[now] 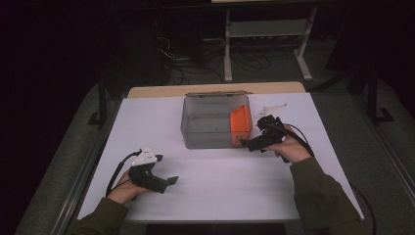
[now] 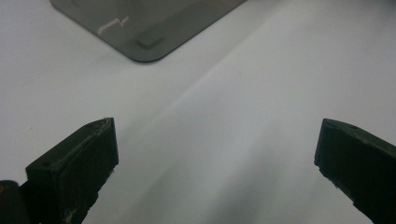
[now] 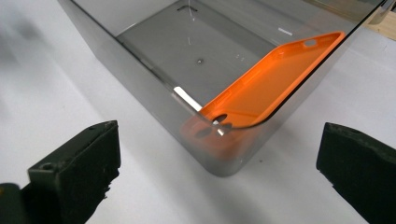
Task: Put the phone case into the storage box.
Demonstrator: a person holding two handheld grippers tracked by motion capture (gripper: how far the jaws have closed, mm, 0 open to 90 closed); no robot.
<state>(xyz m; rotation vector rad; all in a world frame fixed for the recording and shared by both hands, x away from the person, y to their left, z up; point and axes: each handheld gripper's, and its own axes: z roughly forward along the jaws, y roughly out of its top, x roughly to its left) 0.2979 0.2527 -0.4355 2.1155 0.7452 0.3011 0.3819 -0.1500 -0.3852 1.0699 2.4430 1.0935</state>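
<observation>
A clear grey plastic box [image 1: 208,128] stands in the middle of the white table [image 1: 220,171]. An orange phone case [image 1: 240,119] leans tilted against the inside of its right wall; in the right gripper view the orange phone case [image 3: 268,86] rests in the near corner of the box [image 3: 140,79]. My right gripper [image 1: 246,143] hovers just outside the box's front right corner, open, nothing between its jaws. My left gripper [image 1: 171,181] sits low over the table at the front left, open and empty, with a box corner [image 2: 140,32] far ahead of it.
A small white object [image 1: 271,108] lies on the table right of the box. A wooden strip [image 1: 215,89] runs along the table's far edge. Beyond it stand a white frame [image 1: 266,39] and cables on a dark floor.
</observation>
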